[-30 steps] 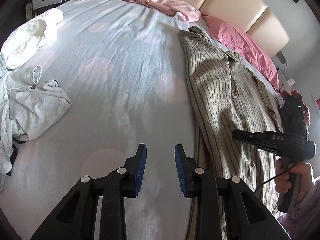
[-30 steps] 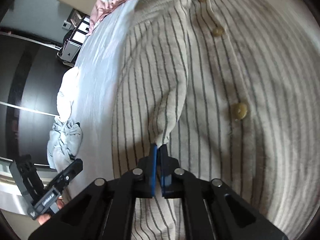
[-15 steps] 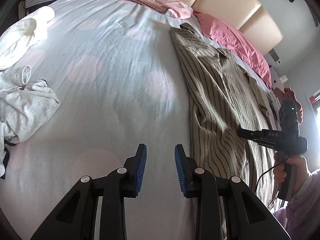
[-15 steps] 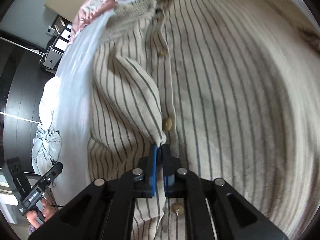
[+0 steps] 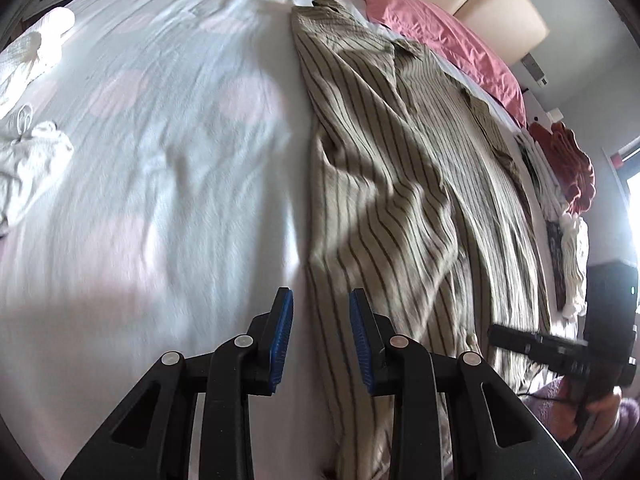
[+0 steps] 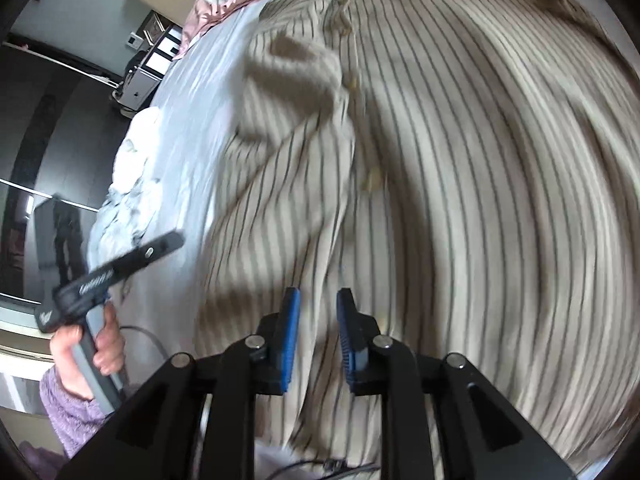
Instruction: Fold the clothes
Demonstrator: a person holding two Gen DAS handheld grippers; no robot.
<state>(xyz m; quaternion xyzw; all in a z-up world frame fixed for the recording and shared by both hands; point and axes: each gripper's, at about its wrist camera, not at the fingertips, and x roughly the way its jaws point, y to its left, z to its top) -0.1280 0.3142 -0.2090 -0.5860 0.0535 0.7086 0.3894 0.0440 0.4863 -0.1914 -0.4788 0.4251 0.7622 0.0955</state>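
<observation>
A beige button-up shirt with dark stripes [image 5: 404, 184] lies lengthwise on the white bed sheet [image 5: 168, 152], its left side folded over towards the button placket. My left gripper [image 5: 320, 312] hovers open over the shirt's left edge, nothing between its blue pads. In the right wrist view the same shirt [image 6: 460, 168] fills the picture. My right gripper [image 6: 318, 312] is above the folded fabric, its jaws opening and free of the cloth. A hand [image 6: 96, 344] holds the left tool at lower left.
Pink pillows [image 5: 440, 28] and a beige headboard [image 5: 480, 4] line the far end. Crumpled white and grey clothes [image 5: 28, 152] lie at the bed's left side. A stack of folded clothes [image 5: 564, 200] sits at the right. Dark wardrobe and drawers [image 6: 140, 72] stand beyond the bed.
The right gripper dragged the shirt's sleeve edge across the front, then opened and let it go. The left gripper moved right towards the shirt's edge, staying open.
</observation>
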